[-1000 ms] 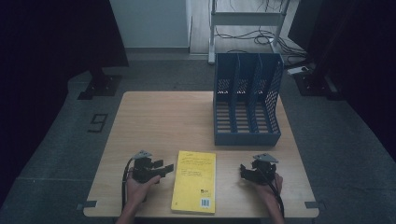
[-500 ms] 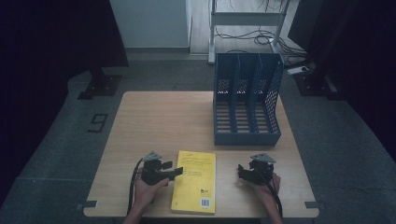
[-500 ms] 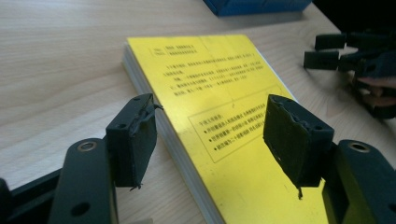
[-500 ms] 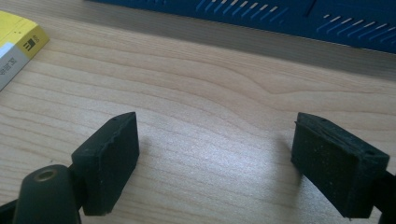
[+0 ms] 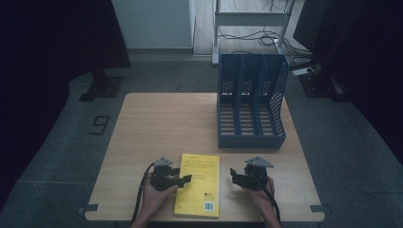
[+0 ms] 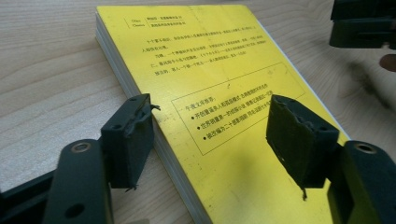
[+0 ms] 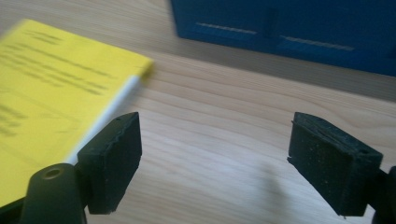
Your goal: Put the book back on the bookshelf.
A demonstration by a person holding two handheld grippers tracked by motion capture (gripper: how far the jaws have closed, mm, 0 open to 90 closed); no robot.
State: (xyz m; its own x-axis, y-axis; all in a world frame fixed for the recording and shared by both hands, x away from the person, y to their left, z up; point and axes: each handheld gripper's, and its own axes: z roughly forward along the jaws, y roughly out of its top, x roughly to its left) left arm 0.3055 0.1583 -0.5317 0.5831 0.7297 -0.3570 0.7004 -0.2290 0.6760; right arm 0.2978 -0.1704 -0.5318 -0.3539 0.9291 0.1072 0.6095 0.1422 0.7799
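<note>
A yellow book (image 5: 198,184) lies flat near the table's front edge, cover up, with black print on it. My left gripper (image 5: 186,179) is at the book's left edge and open. Its jaws have just been opening. In the left gripper view (image 6: 212,140) one jaw stands beside the page edge and the other hovers over the cover (image 6: 224,70), neither pressing. My right gripper (image 5: 234,173) is to the right of the book, open, with its jaws just drawn in a little. In the right gripper view (image 7: 215,158) bare wood lies between its jaws and the book (image 7: 51,79) is blurred at the left.
A blue three-slot file holder (image 5: 251,102) stands at the back right of the wooden table (image 5: 161,123); its base (image 7: 289,28) is close ahead in the right gripper view. The right gripper (image 6: 362,23) shows beyond the book in the left gripper view.
My left gripper has moved right, up to the book's left edge, and its jaws stand wider. My right gripper has shifted a little left toward the book.
</note>
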